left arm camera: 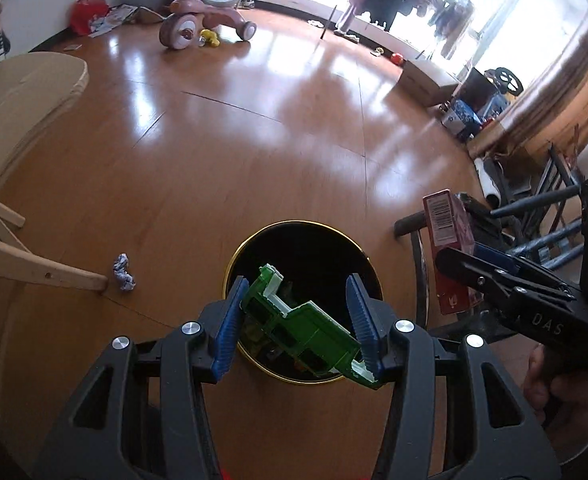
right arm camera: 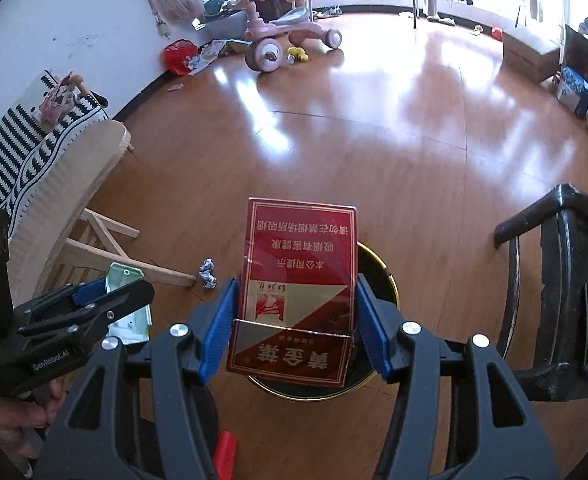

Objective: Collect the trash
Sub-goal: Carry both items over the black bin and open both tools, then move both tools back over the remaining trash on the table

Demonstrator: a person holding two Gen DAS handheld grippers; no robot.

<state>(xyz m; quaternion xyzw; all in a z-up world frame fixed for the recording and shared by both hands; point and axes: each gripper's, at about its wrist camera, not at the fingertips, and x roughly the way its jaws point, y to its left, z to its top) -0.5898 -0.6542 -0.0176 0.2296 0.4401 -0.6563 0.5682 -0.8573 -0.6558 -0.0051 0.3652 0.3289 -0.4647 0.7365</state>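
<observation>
Glossy orange-brown wooden floor (left arm camera: 254, 128), sunlit from a bright window at the upper right of the frame. Pink tricycle (left arm camera: 202, 12) at the upper middle, yellow toy (left arm camera: 210, 37) just beside its front wheel, red bag (left arm camera: 89, 14) near the white wall at upper left. Pale wooden stool (left arm camera: 18, 128) along the left edge. Crumpled paper ball (left arm camera: 124, 273) on the floor, just beside the stool's foot. Black chair (right arm camera: 566, 280) at the right edge of the right wrist view.

Round black trash bin (left arm camera: 234, 264) with a gold rim, lower middle of both views.

Left gripper (left arm camera: 300, 320) pointing steeply down over the bin's mouth, jaws clamped on a green plastic package (left arm camera: 302, 328), held tilted across between the blue pads (left arm camera: 230, 320). Same package seen pale and edge-on at lower left of the right wrist view.

Right gripper (right arm camera: 294, 320) also tilted down, jaws clamped on a red cigarette pack (right arm camera: 298, 272) with gold trim and white lettering, flip lid toward the camera. Pack hanging above the bin's rim, hiding most of the opening. In the left wrist view, same pack at the right, barcode side showing, just beside the bin. Bare hand (left arm camera: 562, 392) under that gripper at lower right.
</observation>
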